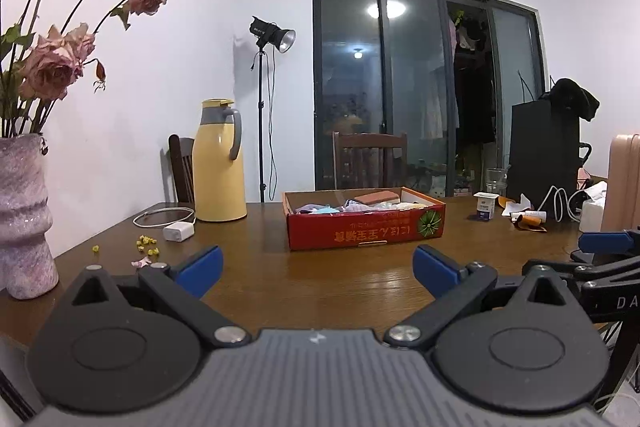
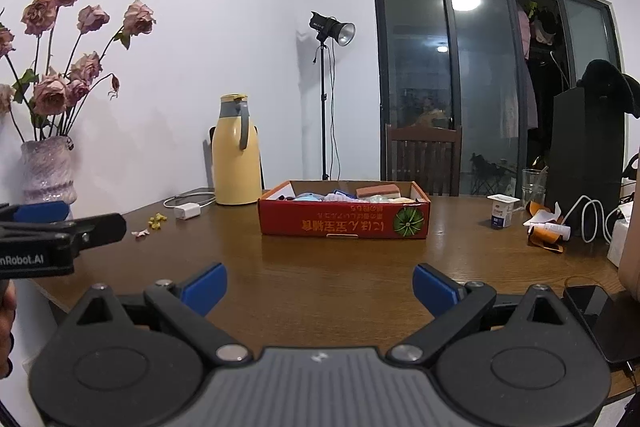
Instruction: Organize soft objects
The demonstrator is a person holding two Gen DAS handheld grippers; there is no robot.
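Soft objects point(image 1: 352, 205) beyond both empty claws point(image 1: 318, 267)

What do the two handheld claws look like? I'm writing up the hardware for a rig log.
Both match: the left claw and right claw have black linkage arms with silver pivot screws, blue finger pads, round black side housings and a ribbed grey body. White lettering ending "nRobot.AI" marks the left one's side.

Left claw point(image 2: 60, 223) body reads "nRobot.AI"; right claw point(image 1: 608, 251) shows "DA"
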